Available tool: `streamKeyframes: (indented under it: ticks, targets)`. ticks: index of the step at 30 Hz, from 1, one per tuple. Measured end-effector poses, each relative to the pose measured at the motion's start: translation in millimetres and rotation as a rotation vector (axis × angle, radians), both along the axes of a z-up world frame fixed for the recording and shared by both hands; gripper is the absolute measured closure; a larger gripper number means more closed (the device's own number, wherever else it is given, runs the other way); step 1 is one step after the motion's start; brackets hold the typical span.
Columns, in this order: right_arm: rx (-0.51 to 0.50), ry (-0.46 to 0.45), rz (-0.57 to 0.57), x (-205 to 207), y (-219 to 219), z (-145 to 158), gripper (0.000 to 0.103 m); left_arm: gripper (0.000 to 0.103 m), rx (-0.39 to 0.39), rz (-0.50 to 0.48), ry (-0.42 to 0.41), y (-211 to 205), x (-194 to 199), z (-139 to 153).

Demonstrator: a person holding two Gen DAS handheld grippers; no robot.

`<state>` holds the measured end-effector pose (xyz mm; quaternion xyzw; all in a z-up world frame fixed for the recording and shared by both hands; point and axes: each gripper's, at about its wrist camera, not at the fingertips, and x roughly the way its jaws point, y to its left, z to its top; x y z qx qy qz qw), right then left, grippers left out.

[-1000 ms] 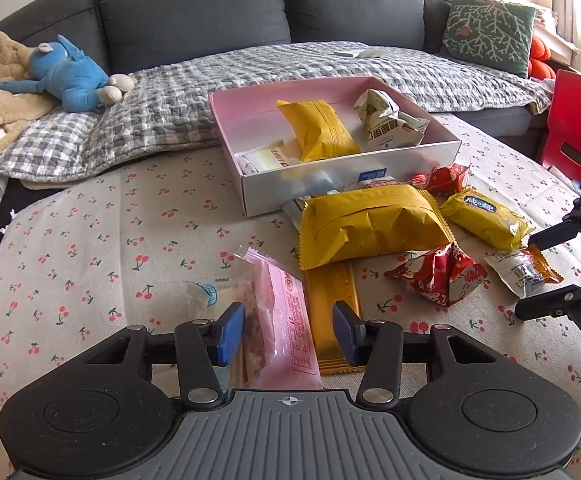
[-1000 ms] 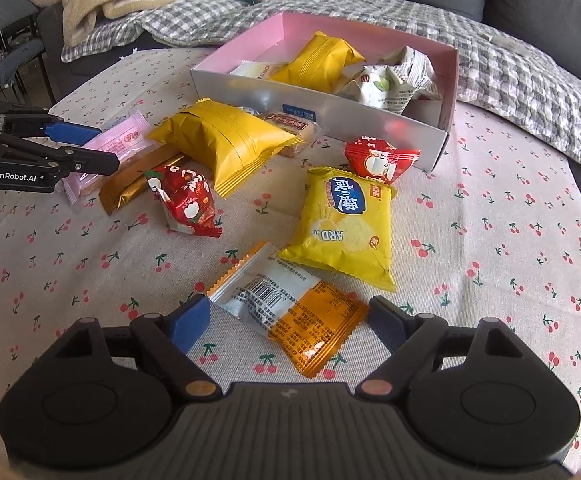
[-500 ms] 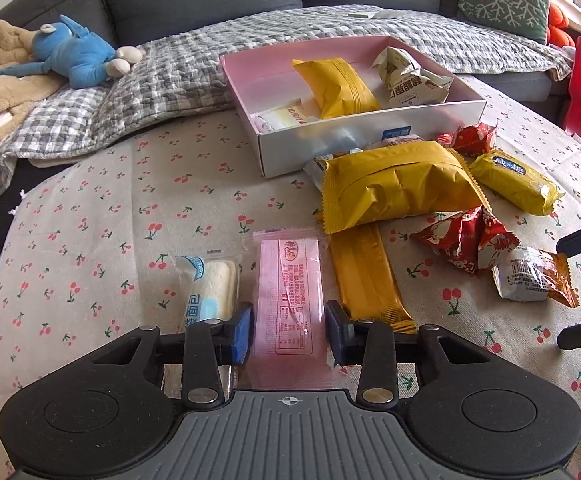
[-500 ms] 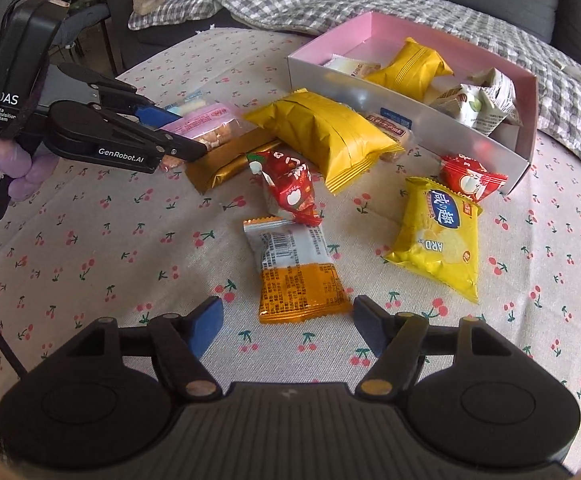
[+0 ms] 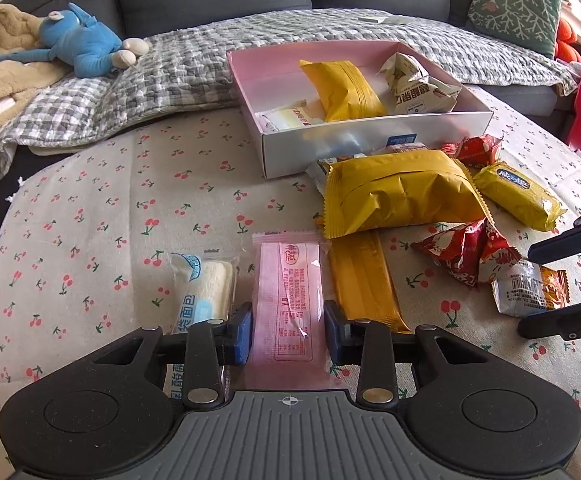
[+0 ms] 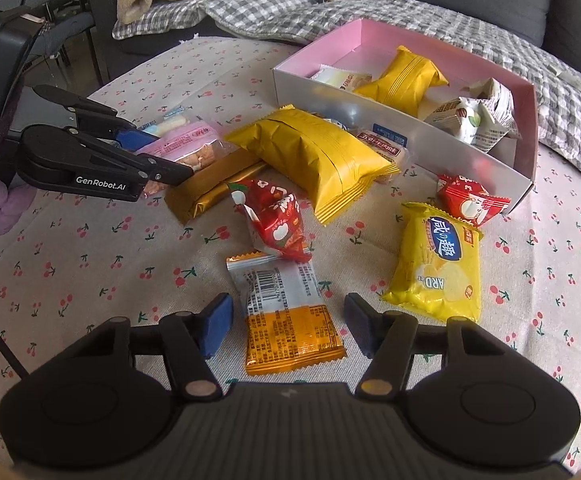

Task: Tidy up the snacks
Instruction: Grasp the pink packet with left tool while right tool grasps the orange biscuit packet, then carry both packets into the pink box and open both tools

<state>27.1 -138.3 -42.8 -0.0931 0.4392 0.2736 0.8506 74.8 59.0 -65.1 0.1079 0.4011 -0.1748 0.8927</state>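
1. Pink film fills the lower centre of the left wrist view: the pink pack (image 5: 286, 300) lies flat on the cloth (image 5: 90, 220), its long axis running straight up the frame, in line with the left claw (image 5: 287, 330). The jaws are closing and straddle its near end; the pads sit at its edges, and I cannot tell whether they press yet.
2. Just left of it lies the bread pack (image 5: 204, 296), just right the gold bar (image 5: 364, 280), both parallel, so sideways drift risks a neighbour.
3. In the right wrist view the right claw (image 6: 286, 326) is closing round the orange pack (image 6: 290, 320), pads clear of it, long axis pointing up-frame.
4. The box (image 6: 390, 128), upper right, holds three snacks; only this view shows the left claw side-on, low over the pink pack.
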Motion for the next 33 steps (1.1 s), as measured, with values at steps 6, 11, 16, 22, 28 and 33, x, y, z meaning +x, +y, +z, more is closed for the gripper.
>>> streamKeyframes:
  ticks: [6, 11, 16, 22, 28, 33]
  targets:
    - [-0.015, 0.001, 0.024, -0.4, 7.6, 3.8, 0.065, 0.073, -0.025, 0.019, 0.009, 1.6, -0.2, 3.1]
    - [-0.006, 0.003, 0.041, -1.8, 8.7, 6.8, 0.066, 0.073, -0.044, 0.035, 0.004, 3.1, -1.5, 8.0]
    - [0.022, 0.001, 0.021, -2.2, 4.4, 13.9, 0.066, 0.073, -0.063, 0.042, 0.009, 4.3, -2.6, 14.2]
    - [0.061, -0.019, -0.004, -1.1, -2.5, 26.3, 0.066, 0.073, -0.082, 0.056, 0.005, 4.3, -3.9, 23.5]
    - [0.09, -0.04, -0.028, 0.7, -8.9, 36.1, 0.066, 0.073, -0.106, 0.063, -0.003, 3.5, -4.4, 33.7]
    - [0.099, -0.065, -0.062, 8.1, -13.9, 42.6, 0.066, 0.073, -0.125, 0.063, -0.021, -0.2, -3.1, 42.5]
